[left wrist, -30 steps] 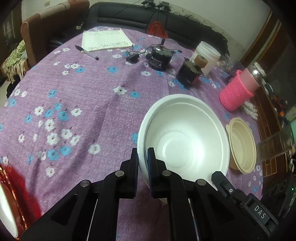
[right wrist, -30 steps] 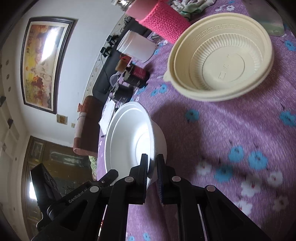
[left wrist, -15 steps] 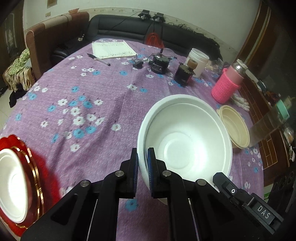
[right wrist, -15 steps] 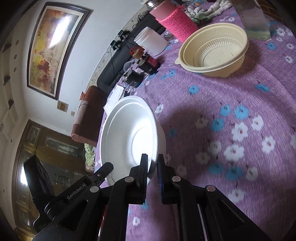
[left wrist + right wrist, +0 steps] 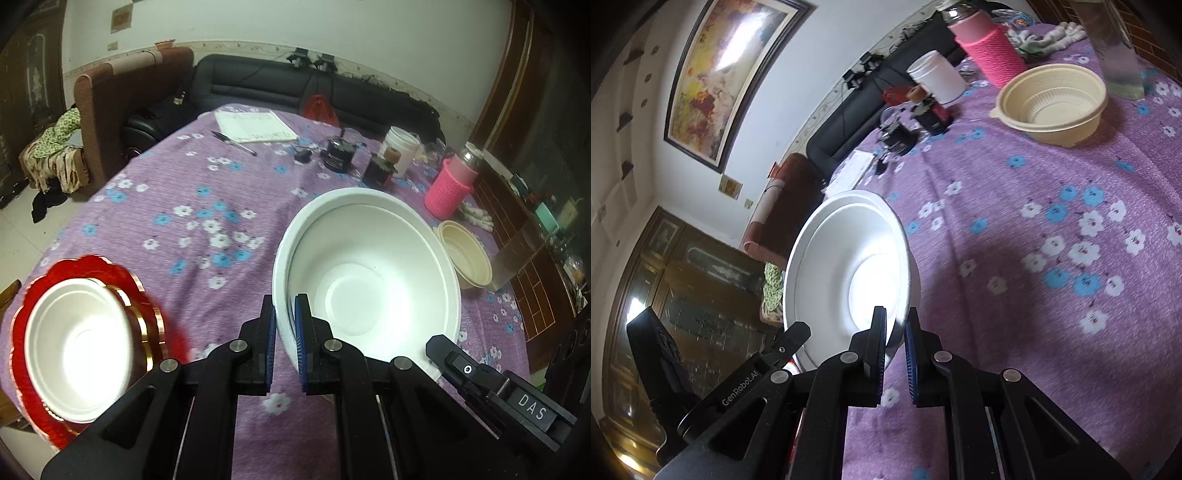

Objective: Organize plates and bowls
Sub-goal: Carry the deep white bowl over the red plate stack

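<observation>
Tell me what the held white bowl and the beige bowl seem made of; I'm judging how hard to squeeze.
White bowl: likely foam or moulded pulp, matte, thick soft rim, no gloss. Beige bowl: likely thin plastic, slight sheen, fine moulded ribs and tab on rim.

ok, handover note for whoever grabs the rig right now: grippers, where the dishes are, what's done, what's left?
Left gripper: shut on the near-left rim of the large white bowl.
Right gripper: shut on the same bowl's opposite rim. The bowl is held off the purple tablecloth between the two.
Red plate: at the table's left edge, with a smaller white bowl sitting in it.
Cream bowl: alone on the cloth by the pink-sleeved bottle.
Done: one white bowl on the red plate, large one picked up.
Left: probably set the large bowl down with the stack, then fetch the cream bowl.
</observation>
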Tool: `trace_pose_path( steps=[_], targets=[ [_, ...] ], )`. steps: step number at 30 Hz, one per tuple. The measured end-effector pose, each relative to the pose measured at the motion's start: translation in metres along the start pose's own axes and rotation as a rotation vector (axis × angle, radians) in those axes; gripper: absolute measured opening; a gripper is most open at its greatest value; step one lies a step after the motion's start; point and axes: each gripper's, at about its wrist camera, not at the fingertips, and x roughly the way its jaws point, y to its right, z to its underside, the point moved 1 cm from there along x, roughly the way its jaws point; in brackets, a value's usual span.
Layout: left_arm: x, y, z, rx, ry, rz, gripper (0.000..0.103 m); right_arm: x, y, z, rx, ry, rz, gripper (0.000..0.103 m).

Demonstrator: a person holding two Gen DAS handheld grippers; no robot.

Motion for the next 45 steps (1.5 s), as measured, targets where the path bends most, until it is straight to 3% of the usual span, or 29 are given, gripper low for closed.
trace_pose_path(
  steps=[24, 45],
  targets=[
    [-0.049, -0.088, 0.009, -0.093, 0.094, -0.032, 0.008, 0.014, -0.088, 0.052, -0.141, -0.047, -0.029, 0.009],
    [-0.062, -0.153, 0.022, -0.16, 0.105, -0.087, 0.009, 0.046, -0.139, 0.096, -0.223, -0.126, -0.054, 0.009]
  ],
)
